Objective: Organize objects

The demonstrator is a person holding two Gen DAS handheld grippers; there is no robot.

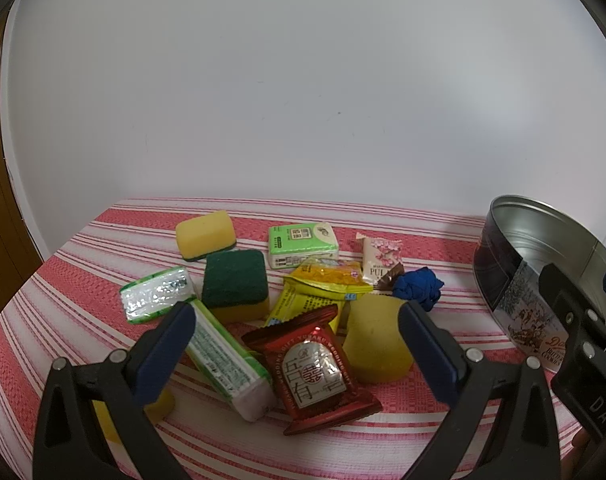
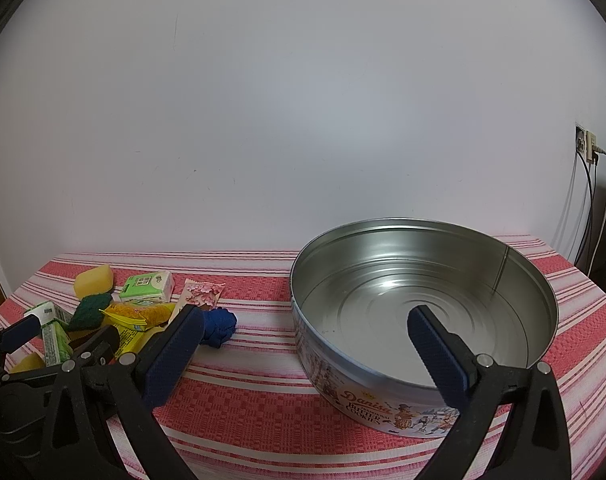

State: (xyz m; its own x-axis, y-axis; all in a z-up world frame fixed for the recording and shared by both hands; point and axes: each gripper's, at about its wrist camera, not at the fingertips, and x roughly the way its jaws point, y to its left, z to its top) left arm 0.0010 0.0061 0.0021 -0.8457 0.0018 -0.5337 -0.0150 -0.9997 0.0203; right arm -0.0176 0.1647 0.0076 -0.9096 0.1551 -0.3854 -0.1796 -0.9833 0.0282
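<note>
Heaped packets, sponges (image 1: 235, 286) beside empty tin (image 2: 423, 304)

I see the left gripper (image 1: 297, 334) wide open, hovering over a pile on the striped cloth (image 1: 83, 248): red packet (image 1: 317, 372), sponges, green tissue packs. Cookie tin (image 1: 543, 264) sits right, right gripper (image 1: 583, 320) just before it.

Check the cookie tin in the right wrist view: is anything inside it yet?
No. The Danisa butter cookie tin shows only its bare metal floor; the sponges and packets all lie on the striped cloth.

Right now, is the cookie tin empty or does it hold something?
Empty: the cookie tin has no lid, and its bare metal bottom shows.
</note>
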